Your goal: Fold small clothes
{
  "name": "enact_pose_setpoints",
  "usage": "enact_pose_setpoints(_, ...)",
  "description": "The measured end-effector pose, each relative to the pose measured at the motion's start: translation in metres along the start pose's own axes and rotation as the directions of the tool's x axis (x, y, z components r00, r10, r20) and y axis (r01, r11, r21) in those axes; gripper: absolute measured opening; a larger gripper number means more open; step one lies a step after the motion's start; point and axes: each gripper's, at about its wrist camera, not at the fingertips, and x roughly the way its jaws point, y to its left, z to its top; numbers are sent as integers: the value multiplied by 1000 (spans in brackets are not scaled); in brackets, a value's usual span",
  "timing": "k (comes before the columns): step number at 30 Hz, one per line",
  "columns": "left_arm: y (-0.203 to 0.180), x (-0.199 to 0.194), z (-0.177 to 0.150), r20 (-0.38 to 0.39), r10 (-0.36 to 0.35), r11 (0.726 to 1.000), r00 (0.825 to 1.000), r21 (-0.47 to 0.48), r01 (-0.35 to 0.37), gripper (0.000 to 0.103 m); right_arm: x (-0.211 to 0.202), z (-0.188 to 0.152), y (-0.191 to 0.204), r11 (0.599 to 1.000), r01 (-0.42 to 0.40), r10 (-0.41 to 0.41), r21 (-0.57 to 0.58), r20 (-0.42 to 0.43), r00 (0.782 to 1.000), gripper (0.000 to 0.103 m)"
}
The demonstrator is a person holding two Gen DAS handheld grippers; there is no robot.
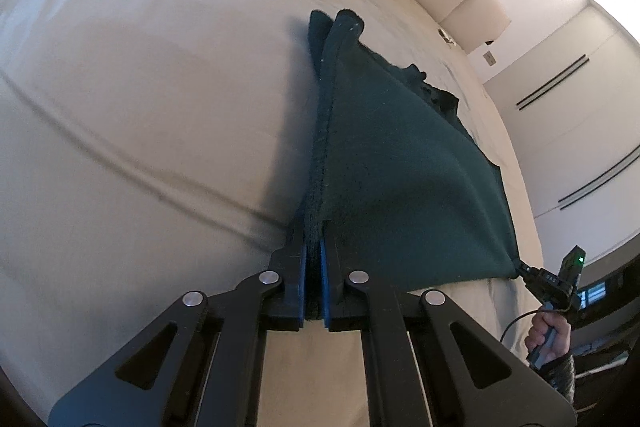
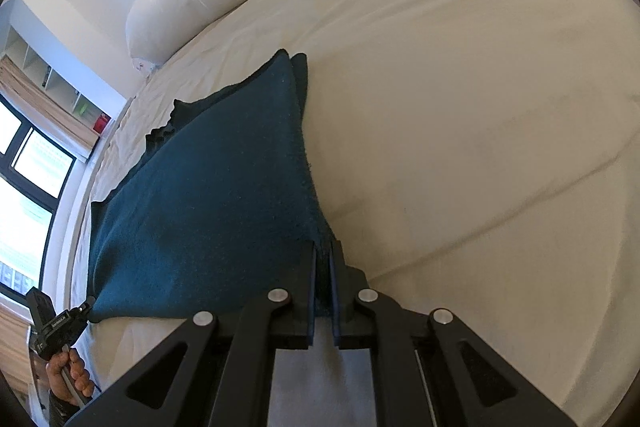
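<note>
Both the left gripper (image 1: pixel 314 247) and right gripper (image 2: pixel 323 259) are pinching near corners of a dark green cloth (image 1: pixel 400 187), lifting it over the cream bed (image 1: pixel 140 87).

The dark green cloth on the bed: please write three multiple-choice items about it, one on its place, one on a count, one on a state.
1. Where does the dark green cloth lie?
A. on the cream bed sheet
B. on a wooden floor
C. on the pillow

2. How many grippers hold it?
A. none
B. one
C. two

3. How is the near edge?
A. flat on the bed
B. lifted and stretched
C. rolled into a ball

Answers: 1 A, cream sheet surrounds its far end. 2 C, the left gripper and right gripper each pinch a corner. 3 B, the edge spans taut between them above the sheet.
</note>
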Motion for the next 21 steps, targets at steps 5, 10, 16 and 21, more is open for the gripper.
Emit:
enact_pose_setpoints(5,5,2,-1,9,-15,1000,1000,-23,15,4,9,1,-7,1000,16,-16,9,-20,1000,6)
enact_pose_setpoints(10,10,-2,-5,20,-27,999,999,-34,28,4,5,-1,-8,1000,0,0,19,-2,1000,7)
enact_pose_setpoints(16,16,-4,-5,29,-83,994,996,-65,84,6,-2,2,-24,993,-51,50,108,7,999,26)
enact_pose_setpoints(21,1,-40,-4,92,47,998,995,-36,-44,6,-39,7,-18,995,-22,8,100,139,990,34)
